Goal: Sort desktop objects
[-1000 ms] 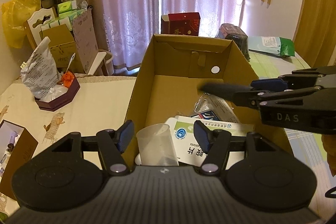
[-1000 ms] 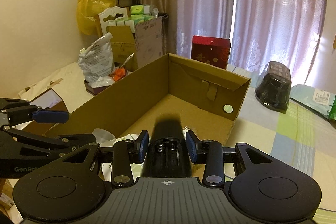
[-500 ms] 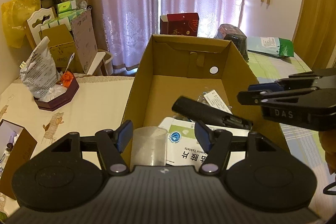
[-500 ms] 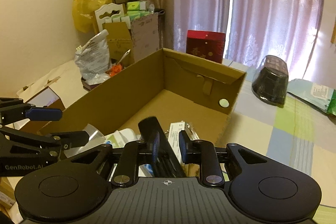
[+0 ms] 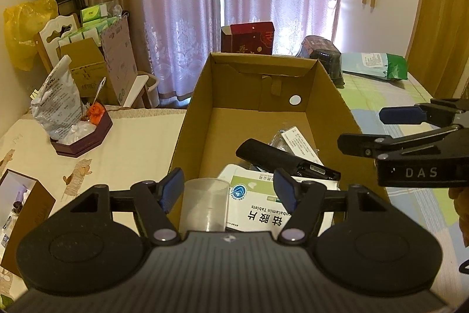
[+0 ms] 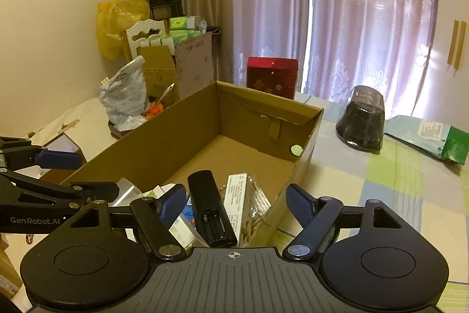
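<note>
Lying in one cardboard box [image 5: 190,119]: one black remote [image 6: 211,210], one clear cup [image 5: 203,204]; both grippers [image 5: 228,189] [image 6: 236,203] spread wide, empty.

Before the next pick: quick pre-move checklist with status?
1. Right gripper open and empty: ok, jaws spread.
2. Black remote released into the cardboard box: ok, it lies on the tablet box, battery bay exposed.
3. Left gripper open: ok, jaws wide, above the clear cup, not gripping it.
4. Cup upright: ok in the left view.
5. Room left in the box: ok, far half bare.
6. Next targets on the table: ok, black container and green packet lie right of the box.
</note>
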Demonstrator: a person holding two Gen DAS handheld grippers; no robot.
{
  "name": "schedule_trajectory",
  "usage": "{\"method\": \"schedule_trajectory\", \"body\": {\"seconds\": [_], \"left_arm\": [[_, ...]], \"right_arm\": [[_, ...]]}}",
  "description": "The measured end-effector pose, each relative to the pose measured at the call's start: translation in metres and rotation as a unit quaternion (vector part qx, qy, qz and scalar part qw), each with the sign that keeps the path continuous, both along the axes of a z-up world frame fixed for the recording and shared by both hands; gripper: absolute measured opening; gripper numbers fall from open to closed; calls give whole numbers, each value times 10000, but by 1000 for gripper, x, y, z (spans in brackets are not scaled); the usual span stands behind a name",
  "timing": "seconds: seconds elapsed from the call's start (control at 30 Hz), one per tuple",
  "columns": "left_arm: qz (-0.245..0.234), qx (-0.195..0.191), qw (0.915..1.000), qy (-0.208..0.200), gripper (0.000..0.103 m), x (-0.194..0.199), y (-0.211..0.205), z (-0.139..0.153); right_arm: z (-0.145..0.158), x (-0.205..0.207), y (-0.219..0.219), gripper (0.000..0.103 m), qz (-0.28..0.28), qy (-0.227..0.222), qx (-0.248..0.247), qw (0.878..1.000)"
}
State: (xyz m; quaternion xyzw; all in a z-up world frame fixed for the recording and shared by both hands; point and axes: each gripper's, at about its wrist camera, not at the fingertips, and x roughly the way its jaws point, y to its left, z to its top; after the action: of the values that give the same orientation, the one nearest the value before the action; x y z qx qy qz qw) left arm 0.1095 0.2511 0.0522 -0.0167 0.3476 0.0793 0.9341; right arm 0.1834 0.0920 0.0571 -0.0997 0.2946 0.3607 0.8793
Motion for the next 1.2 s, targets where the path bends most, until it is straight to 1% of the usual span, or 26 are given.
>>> {"method": "schedule_trajectory", "body": {"seconds": [0.07,0.1,0.13,0.2,0.43,0.6,0.67,1.2], "left_arm": [[1,13,10000,-5,68,-1,-1,2],[2,22,10000,-9,69,-2,-2,3],[6,32,10000,-11,70,-3,-2,3],[16,39,10000,-13,76,-5,-3,5],[30,91,9999,-50,86,-13,-6,13],[60,116,9999,-66,99,-19,-7,18],[63,140,9999,-56,102,-21,-7,20],[192,187,9996,84,102,-41,-10,33]], "right_arm": [[2,-1,-2,80,-5,2,-17,10000],[3,-2,-3,93,-13,-1,-11,10000],[4,-3,-4,103,-22,-6,-5,10000],[6,-7,-8,103,-45,-80,34,10000],[11,-15,-17,103,-76,-51,-15,10000],[14,-21,-22,103,-105,2,-20,9999],[15,-24,-24,103,-107,14,-29,9999],[23,-49,-37,103,-106,208,-43,9997]]}}
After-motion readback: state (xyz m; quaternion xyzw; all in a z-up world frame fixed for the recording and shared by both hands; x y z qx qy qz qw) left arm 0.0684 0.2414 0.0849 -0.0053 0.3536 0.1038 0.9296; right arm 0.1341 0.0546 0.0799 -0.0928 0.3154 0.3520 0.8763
